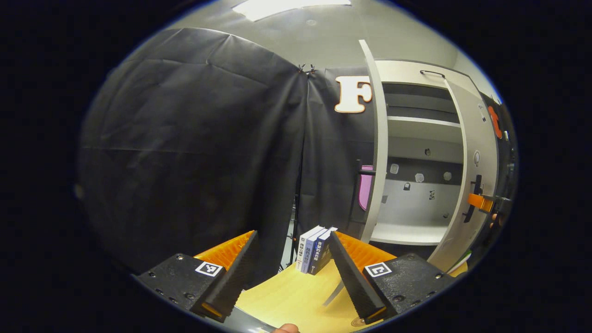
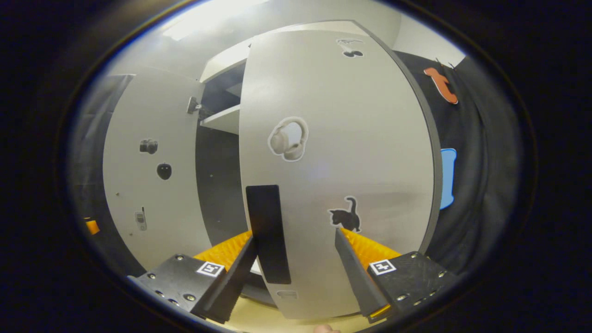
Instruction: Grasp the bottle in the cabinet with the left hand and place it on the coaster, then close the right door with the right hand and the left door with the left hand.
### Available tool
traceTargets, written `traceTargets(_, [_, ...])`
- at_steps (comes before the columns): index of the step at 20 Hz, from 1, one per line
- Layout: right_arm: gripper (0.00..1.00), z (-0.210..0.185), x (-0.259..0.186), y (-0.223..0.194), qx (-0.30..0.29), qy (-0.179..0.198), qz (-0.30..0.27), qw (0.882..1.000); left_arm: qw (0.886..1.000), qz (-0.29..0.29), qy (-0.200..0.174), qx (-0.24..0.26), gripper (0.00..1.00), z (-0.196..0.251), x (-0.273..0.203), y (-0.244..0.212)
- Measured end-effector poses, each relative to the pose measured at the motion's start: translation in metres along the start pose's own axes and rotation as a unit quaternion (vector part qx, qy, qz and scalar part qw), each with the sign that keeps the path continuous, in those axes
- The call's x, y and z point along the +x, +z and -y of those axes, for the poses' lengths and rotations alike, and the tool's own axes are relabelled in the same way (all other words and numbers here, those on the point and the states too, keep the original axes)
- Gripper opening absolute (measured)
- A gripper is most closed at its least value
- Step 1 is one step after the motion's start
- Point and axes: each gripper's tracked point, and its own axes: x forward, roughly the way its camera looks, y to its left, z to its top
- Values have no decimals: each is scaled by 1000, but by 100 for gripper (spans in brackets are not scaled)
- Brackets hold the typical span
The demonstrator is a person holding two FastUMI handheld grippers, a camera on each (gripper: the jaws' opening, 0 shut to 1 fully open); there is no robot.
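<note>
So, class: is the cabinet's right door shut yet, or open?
Open. In the right gripper view the right door stands swung out, with shelves and dark interior showing past its edge; the right gripper is open, its fingers straddling the door's edge.

Wooden table (image 1: pixel 296 296) — ceiling light (image 1: pixel 286 7) overhead

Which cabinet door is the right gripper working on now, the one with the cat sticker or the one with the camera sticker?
The cat-sticker door: it stands directly ahead of the right gripper, its dark handle between the open fingers. The camera-sticker door swings farther off to the side.
</note>
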Motion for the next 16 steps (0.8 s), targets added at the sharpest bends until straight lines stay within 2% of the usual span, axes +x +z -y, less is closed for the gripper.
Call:
traceTargets(2, [98, 0, 4, 0, 6, -1, -1, 1000, 1000, 0, 4, 0, 92, -4, 2, -1])
traceTargets(5, [98, 0, 12, -1, 15, -3, -2, 1000, 1000, 0, 11, 2, 92, -8, 6, 0])
traceTargets(6, [98, -1, 15, -1, 17, -4, -2, 1000, 1000, 0, 12, 2, 96, -10, 7, -1])
traceTargets(10, [98, -1, 22, -2, 19, -8, -2, 1000, 1000, 0, 17, 1, 96, -12, 10, 0])
traceTargets(11, [98, -2, 24, -2, 19, -9, -2, 1000, 1000, 0, 17, 2, 92, -12, 11, 0])
traceTargets(12, [98, -2, 26, -3, 20, -11, -2, 1000, 1000, 0, 18, 3, 96, -13, 12, -1])
traceTargets(13, [98, -2, 28, -2, 19, -15, 1, 1000, 1000, 0, 18, 4, 92, -14, 13, -1])
traceTargets(16, [98, -3, 32, -3, 15, -26, 6, 1000, 1000, -2, 18, 5, 92, -14, 15, -3])
